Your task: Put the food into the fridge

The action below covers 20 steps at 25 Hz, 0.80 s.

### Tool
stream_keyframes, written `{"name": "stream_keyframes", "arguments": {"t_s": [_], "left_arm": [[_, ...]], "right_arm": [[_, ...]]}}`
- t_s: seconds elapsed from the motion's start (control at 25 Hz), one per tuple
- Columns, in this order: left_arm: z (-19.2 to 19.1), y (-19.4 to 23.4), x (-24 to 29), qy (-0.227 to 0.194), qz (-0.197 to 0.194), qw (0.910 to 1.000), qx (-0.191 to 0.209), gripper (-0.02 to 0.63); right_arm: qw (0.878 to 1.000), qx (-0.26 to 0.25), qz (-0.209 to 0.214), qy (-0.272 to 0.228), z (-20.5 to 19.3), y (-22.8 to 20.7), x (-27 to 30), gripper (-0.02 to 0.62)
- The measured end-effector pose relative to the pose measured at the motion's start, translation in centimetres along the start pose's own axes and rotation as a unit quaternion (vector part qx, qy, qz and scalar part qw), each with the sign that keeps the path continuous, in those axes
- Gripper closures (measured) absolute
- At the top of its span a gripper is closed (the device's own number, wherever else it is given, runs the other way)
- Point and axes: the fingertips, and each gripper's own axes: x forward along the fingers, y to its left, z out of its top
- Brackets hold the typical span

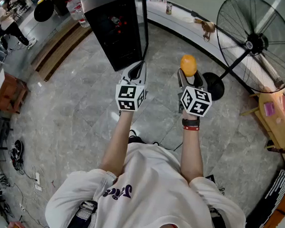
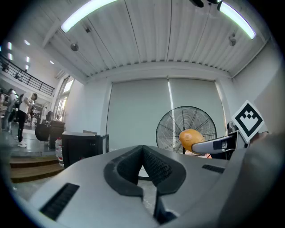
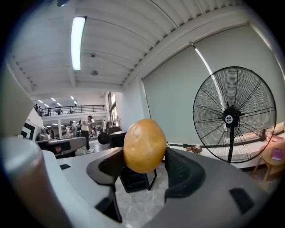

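Fridge: a black cabinet [image 1: 114, 30] stands on the stone floor [image 1: 85, 112] at the upper left of the head view. A glass door edge shows along its right side. Whether that door is open cannot be told for sure.
Left gripper: the left gripper [image 2: 143, 156] has its jaws together, the ribbed pads meeting with nothing between them. It points forward, with its tips near the fridge's lower front corner.
Right gripper: the right gripper [image 1: 190, 78] is clamped on a potato [image 3: 144, 145]. Its jaws stand fairly wide, with a pad pressing on each flank.
Potato position: it is held in the air beside the left gripper, well outside the fridge. Its top rises past the jaw tips.
Long axis: it runs roughly upright, crosswise to the squeeze, so the jaws hold the narrower width.
Key relation: the fridge lies ahead and to the left of the potato. The left gripper is the nearer of the two to the cabinet.
Likely next move: the empty left gripper seems placed to deal with the door. The right gripper would have to carry the potato forward and leftward.
Fan: a large pedestal fan [image 1: 255, 43] stands to the right, apart from that path.
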Motion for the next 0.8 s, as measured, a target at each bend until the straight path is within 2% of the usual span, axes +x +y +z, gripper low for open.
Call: {"name": "stream_keyframes", "arguments": {"t_s": [0.4,0.8], "left_arm": [[-1.7,-1.8,-1.6,0.008,0.024,0.9996,-0.011,0.588],[-3.6,0.8,-1.4,0.012,0.046,0.9984,-0.030,0.588]], "right_arm": [[1.000,0.016,0.022,0.001,-1.2,-0.7,-1.3,0.295],[0.997,0.030,0.065,0.019,-3.0,1.8,2.5,0.293]]}}
